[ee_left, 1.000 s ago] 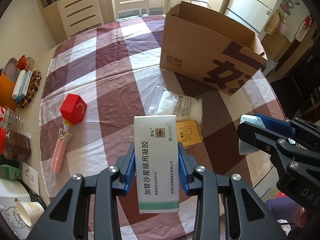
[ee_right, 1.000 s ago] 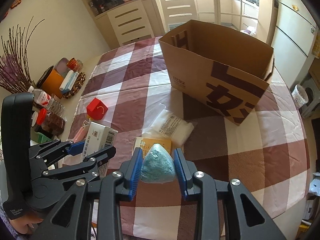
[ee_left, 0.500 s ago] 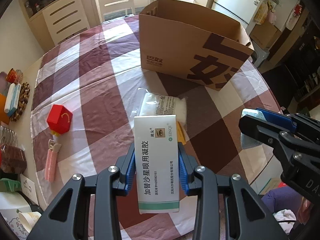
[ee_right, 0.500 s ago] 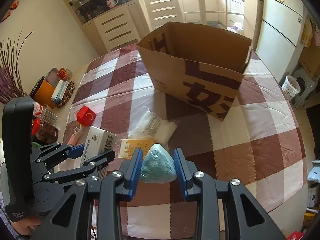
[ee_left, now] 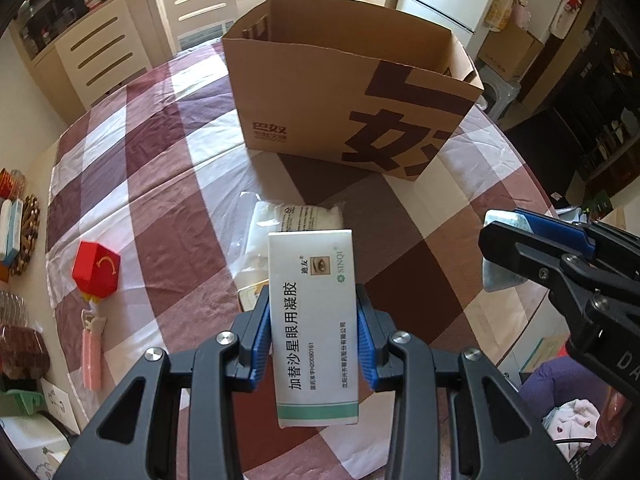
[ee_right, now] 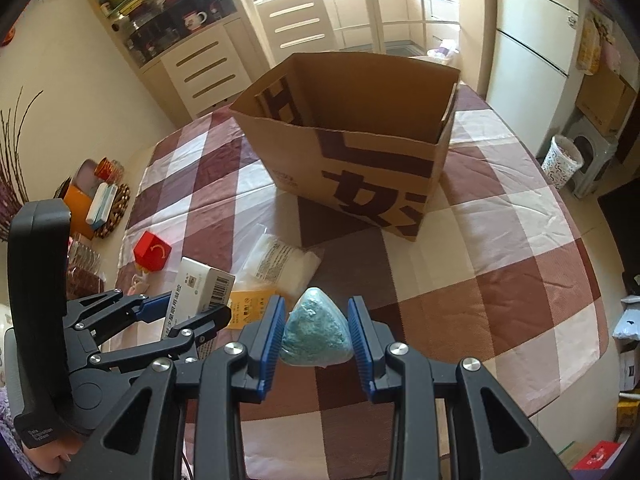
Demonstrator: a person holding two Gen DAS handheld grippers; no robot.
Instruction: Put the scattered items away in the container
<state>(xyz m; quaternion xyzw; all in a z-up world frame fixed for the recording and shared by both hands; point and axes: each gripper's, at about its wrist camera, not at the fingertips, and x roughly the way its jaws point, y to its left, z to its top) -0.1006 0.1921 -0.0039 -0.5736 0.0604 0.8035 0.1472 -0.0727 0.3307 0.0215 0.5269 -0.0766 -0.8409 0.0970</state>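
Open brown cardboard box (ee_left: 352,100), upper centre, loomed larger than second earlier. Left gripper (ee_left: 314,334) clamped white medicine carton (ee_left: 312,328); right gripper (ee_right: 316,336) clamped teal triangular packet (ee_right: 314,330). Drop-off near.

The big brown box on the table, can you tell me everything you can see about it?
The cardboard box is plain brown corrugated card with big dark printed characters on its front wall and a small dark logo near one corner. Its top is open, and the part of the inside that shows looks empty. It stands upright on the checked tablecloth, towards the far side. Neither gripper touches it, and the clear plastic packet lies just in front, apart from it.
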